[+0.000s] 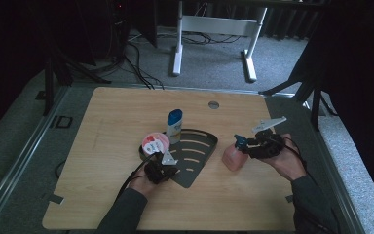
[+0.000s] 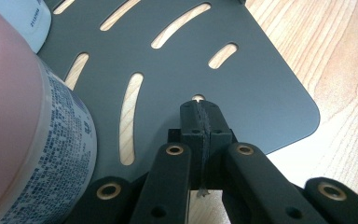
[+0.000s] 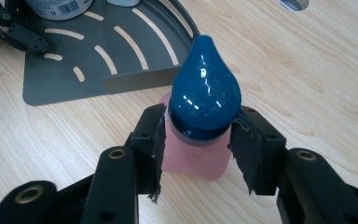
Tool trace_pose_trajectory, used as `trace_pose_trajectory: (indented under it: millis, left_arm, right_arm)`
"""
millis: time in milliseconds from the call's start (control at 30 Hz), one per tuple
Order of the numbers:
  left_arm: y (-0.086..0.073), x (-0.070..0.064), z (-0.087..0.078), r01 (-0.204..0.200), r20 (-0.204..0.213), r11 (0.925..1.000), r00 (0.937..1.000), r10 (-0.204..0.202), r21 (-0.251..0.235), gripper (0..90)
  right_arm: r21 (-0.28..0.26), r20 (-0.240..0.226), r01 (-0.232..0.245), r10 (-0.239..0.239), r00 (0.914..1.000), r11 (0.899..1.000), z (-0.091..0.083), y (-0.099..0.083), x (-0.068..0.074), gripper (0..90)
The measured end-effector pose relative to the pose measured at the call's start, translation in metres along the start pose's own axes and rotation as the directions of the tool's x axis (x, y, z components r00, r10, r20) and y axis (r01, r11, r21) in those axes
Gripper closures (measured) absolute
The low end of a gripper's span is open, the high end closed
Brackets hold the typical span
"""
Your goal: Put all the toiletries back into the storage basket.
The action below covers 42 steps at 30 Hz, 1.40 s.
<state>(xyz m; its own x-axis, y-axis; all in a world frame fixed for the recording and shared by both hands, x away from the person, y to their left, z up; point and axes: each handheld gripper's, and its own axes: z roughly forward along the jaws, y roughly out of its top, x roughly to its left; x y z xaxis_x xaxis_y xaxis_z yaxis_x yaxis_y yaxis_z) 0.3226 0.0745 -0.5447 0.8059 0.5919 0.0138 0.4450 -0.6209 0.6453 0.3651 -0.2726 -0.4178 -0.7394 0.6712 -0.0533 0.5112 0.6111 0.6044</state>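
My right gripper [image 3: 196,151] straddles the pink bottle [image 3: 196,156] at frame centre, jaws spread beside its neck, not yet pinching; it stands on the worktop [image 3: 307,84]. My left gripper [image 2: 200,126], jaws pressed together, hovers over the rack [image 2: 242,79], which already holds two containers.

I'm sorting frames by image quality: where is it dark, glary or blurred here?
High view: dim overall, room edges near black, small things soft. Left gripper view: bright, but the pink-capped can is close and blurred. Right gripper view: sharp, with window-like glare on the blue cap of the pink bottle.
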Motion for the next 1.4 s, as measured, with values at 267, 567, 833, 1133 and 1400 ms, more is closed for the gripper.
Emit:
trace_pose_trajectory:
  millis: [267,567,833,1133,1400]
  left_arm:
    - [0.000,0.000,0.000,-0.001,0.001,1.0000,1.0000,0.001,-0.002,90.0]
    - [0.000,0.000,0.000,-0.001,0.002,1.0000,1.0000,0.001,-0.003,90.0]
    - [0.000,0.000,0.000,-0.007,0.003,1.0000,1.0000,0.007,-0.003,90.0]
    - [0.000,0.000,0.000,-0.008,0.004,1.0000,1.0000,0.008,-0.004,90.0]
    - [-0.001,0.000,0.000,-0.008,0.004,0.9999,1.0000,0.008,-0.007,90.0]
  right_arm:
    - [0.016,-0.002,0.004,-0.004,1.0000,1.000,0.003,0.009,-0.001,53.5]
    - [0.056,-0.010,0.012,-0.011,0.9999,0.998,0.005,0.017,-0.003,53.2]
    - [0.083,-0.013,0.015,-0.014,0.9998,0.996,0.010,0.024,-0.004,52.8]
    - [0.117,-0.015,0.020,-0.019,0.9997,0.993,0.013,0.031,-0.004,52.7]
    - [0.152,-0.022,0.025,-0.022,0.9995,0.988,0.018,0.035,-0.005,52.6]
